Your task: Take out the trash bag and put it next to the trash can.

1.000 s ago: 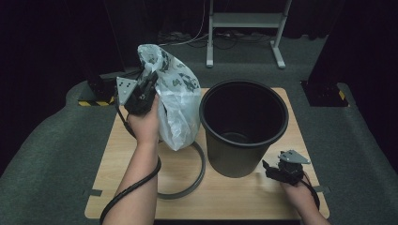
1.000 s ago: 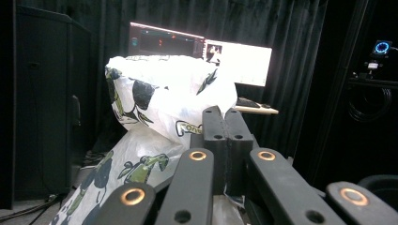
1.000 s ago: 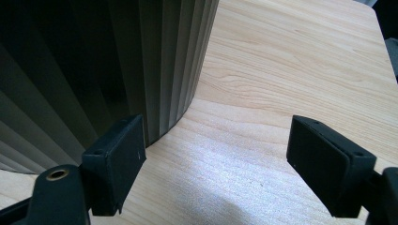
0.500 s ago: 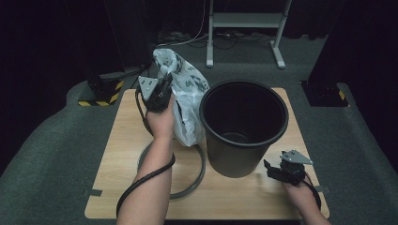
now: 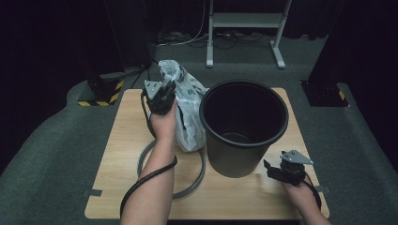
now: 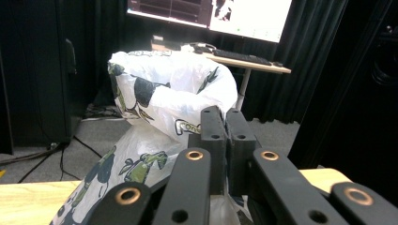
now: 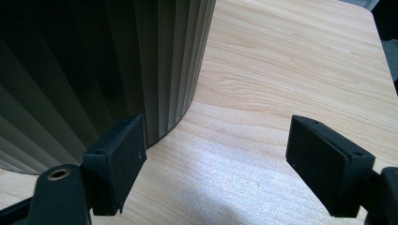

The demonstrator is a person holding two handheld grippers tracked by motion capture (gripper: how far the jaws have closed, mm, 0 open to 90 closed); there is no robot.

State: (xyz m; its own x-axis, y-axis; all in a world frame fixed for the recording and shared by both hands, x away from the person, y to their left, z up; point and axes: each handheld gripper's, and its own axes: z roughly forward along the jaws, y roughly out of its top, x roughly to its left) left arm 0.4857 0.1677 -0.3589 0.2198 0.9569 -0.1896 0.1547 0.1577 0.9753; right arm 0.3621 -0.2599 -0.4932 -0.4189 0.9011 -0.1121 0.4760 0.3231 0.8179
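Note:
A white plastic bag [image 5: 187,110] with dark leaf prints hangs over the wooden table [image 5: 126,140], just left of a black ribbed bin [image 5: 244,126]. My left gripper [image 5: 162,93] is shut on the bag's upper edge and holds it up; in the left gripper view the jaws are pressed together on the bag [image 6: 164,98]. My right gripper [image 5: 274,169] is open and low over the table at the bin's front right foot. In the right gripper view its left fingertip [image 7: 119,157] is close to the bin's wall [image 7: 94,70].
A grey ring [image 5: 199,176] lies flat on the table under the bag and my left forearm. A white metal stand [image 5: 244,23] and cables are on the floor behind the table. A desk with a monitor [image 6: 220,11] stands beyond the bag.
My left gripper has carried the bag to the right, closer to the bin. The right gripper has stayed in place.

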